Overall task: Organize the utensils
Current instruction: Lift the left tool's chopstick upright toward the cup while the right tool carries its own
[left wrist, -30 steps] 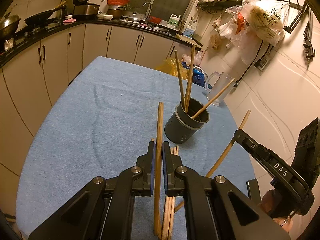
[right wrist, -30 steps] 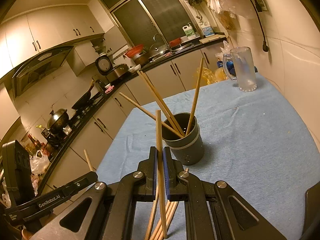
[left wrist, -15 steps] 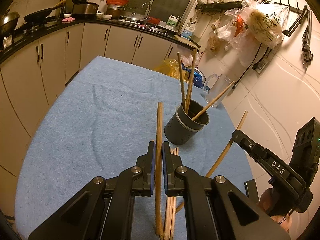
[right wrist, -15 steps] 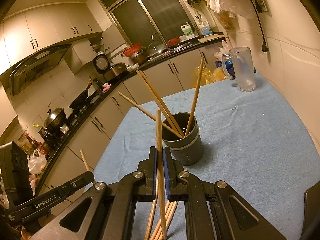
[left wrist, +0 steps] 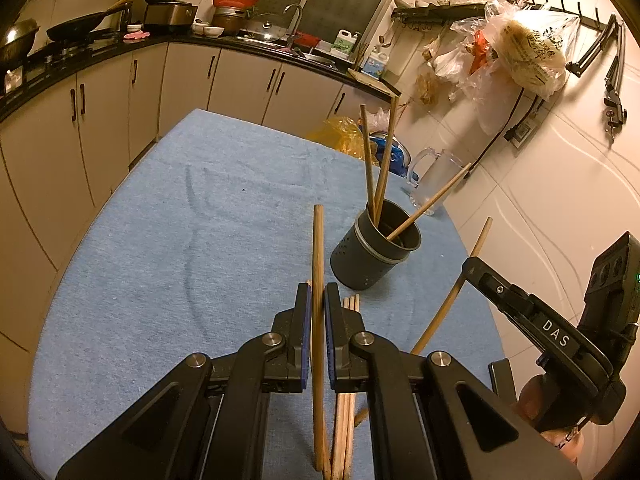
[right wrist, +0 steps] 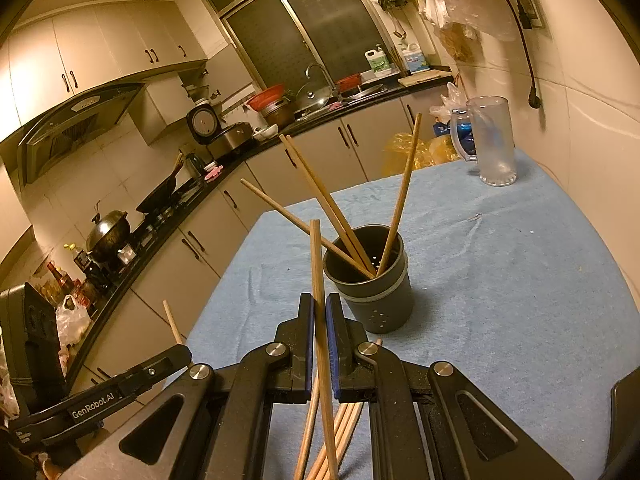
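Note:
A dark grey utensil cup (left wrist: 374, 250) stands on the blue cloth and holds several wooden chopsticks; it also shows in the right wrist view (right wrist: 370, 280). My left gripper (left wrist: 317, 300) is shut on one chopstick (left wrist: 318, 248), held above the cloth, left of and nearer than the cup. My right gripper (right wrist: 319, 310) is shut on another chopstick (right wrist: 317, 264), close in front of the cup. A bundle of loose chopsticks (left wrist: 347, 364) lies on the cloth under both grippers, also seen from the right wrist (right wrist: 344, 424).
A clear plastic mug (right wrist: 490, 140) stands at the table's far right by the wall. The blue cloth (left wrist: 168, 240) covers the table. Kitchen cabinets and a counter (left wrist: 120, 80) run along the left and back. The other gripper shows at each view's edge.
Both grippers hold their chopsticks as before. The left wrist view has shifted slightly, with the cup now a little farther right and away. The right gripper has hardly moved.

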The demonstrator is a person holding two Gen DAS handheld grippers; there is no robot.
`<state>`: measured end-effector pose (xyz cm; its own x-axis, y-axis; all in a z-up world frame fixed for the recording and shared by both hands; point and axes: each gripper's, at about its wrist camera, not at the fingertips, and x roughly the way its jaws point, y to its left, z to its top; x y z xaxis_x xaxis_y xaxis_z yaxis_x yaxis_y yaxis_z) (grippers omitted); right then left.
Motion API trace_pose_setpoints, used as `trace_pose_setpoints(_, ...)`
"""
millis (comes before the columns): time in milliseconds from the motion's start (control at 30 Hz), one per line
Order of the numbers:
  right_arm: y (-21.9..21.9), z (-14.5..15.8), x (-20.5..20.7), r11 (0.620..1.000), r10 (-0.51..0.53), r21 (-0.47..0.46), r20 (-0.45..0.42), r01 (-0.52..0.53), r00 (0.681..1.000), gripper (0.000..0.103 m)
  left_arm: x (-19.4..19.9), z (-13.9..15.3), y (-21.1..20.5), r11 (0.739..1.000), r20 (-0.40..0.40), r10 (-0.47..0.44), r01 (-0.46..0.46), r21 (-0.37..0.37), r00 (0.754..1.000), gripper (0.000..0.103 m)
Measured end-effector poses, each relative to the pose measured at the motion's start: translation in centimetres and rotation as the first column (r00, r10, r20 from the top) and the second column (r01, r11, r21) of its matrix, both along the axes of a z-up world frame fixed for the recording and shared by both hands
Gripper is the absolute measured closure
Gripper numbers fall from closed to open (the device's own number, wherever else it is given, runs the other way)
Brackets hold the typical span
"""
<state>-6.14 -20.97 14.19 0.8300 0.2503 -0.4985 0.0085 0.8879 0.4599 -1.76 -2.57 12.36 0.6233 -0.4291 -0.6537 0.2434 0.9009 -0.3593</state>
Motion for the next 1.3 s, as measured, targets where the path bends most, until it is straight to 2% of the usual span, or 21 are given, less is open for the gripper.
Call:
trace_pose_setpoints(333,-0.6,0.3,-1.0,1.0,-0.006,0.022,0.009,0.005,1.0,0.096,-0.7,0.9,-0.6,1.0,0.023,-0.008,0.007,0.018,1.0,0.097)
trace_pose_setpoints(633,-2.2,1.9,-3.4,0.999,-0.031,0.02,0.061,0.03,0.998,0.096,-1.0,2.5,-0.9,1.0,0.045,-0.002,0.001,0.031,0.999,0.097)
trace_pose_setpoints(1300,-4.7,5.7,-4.6,0.998,-0.063,0.011,0.146,0.062,0.987,0.096,-0.7,8.0,-3.2,0.997,0.141,-0.022,0.01,0.079,0.99,0.097)
